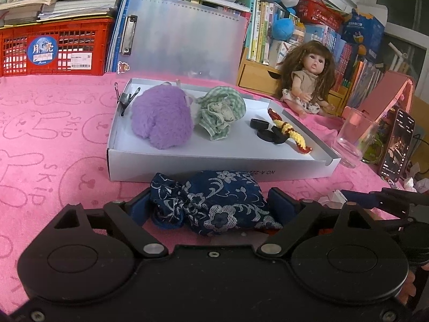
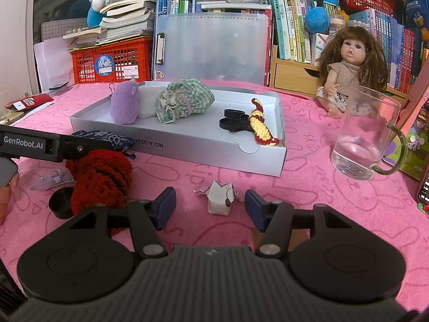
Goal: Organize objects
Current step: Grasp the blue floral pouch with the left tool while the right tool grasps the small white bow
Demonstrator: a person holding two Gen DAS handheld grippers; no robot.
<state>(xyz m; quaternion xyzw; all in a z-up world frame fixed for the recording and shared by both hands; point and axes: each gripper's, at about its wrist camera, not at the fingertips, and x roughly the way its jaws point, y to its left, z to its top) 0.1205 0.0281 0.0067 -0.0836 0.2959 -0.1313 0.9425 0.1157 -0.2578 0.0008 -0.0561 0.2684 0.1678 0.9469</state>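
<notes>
The left gripper (image 1: 211, 204) is seen spread wide around a dark blue floral pouch (image 1: 214, 204), which lies on the pink cloth (image 1: 53, 139) between the blue pads; whether the pads press on the fabric cannot be told. The right gripper (image 2: 210, 205) is held partly open, with a small folded white paper (image 2: 219, 197) lying between its fingers, untouched by either pad. At about twelve o'clock from both grippers a shallow white box (image 1: 187, 166) is placed on the cloth. Inside it, a purple plush (image 1: 161, 118) is set at the nine o'clock end, a green checked pouch (image 1: 219, 112) just beside it, and black rings (image 1: 264, 130) with a yellow and red crocheted cord (image 1: 291, 131) at the three o'clock end. In the right wrist view a red knitted item (image 2: 99, 179) is found at ten o'clock of the right gripper, a glass mug (image 2: 364, 139) at two o'clock, and a doll (image 2: 348, 72) seated beyond it.
</notes>
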